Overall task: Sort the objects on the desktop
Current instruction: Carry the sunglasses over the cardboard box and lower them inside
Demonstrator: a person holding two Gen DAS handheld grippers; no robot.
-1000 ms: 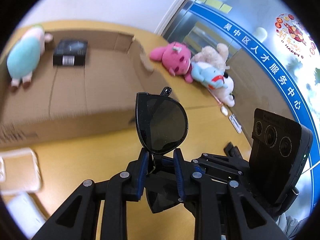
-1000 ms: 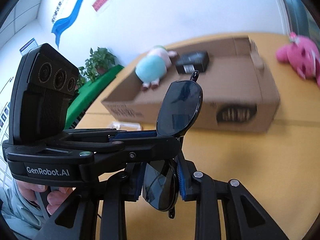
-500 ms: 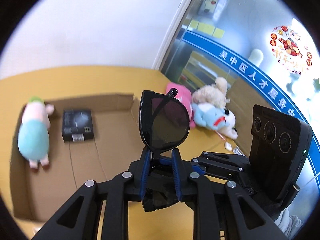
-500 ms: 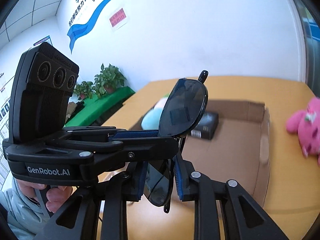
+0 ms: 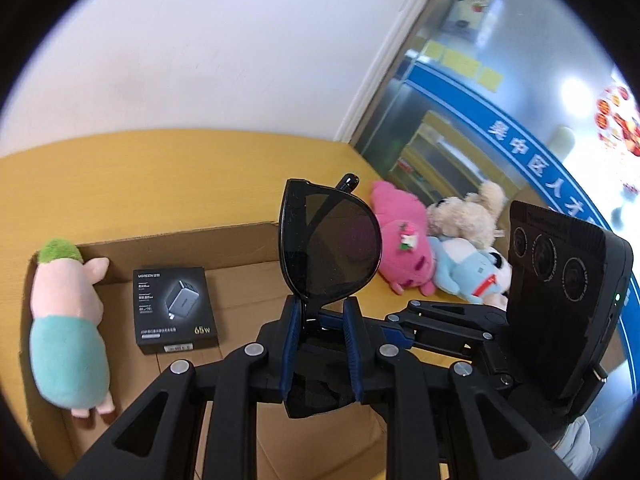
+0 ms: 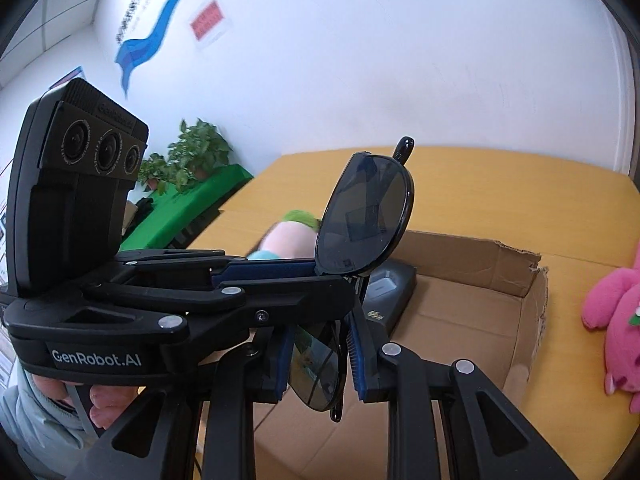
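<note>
both tongs are clamped on the same pair of black sunglasses (image 5: pixel 330 256). the left tongs (image 5: pixel 320 344) pinch the frame at the base of the upper lens, blue pads nearly together with just the frame between them. the right tongs (image 6: pixel 318 356) are squeezed on the lower lens, which hangs down between their pads, and the two tools cross each other at about a right angle. the glasses stand roughly upright, one lens up in the air, a temple tip poking out past the top.

they're held above an open cardboard box (image 5: pixel 240 240) that sits on a yellow-orange bench (image 5: pixel 140 176). in the box there's a black charger box (image 5: pixel 176 310) marked 65w lying flat, and beside it a plush pig (image 5: pixel 68 320) with green hair and a teal outfit against the left wall.

outside the box, on the bench, a pink plush (image 5: pixel 404 252), a beige plush (image 5: pixel 464 216) and a light blue plush (image 5: pixel 468 272) are piled together. white wall behind, glass door with a blue band, and potted plants (image 6: pixel 188 160) on a green surface.
</note>
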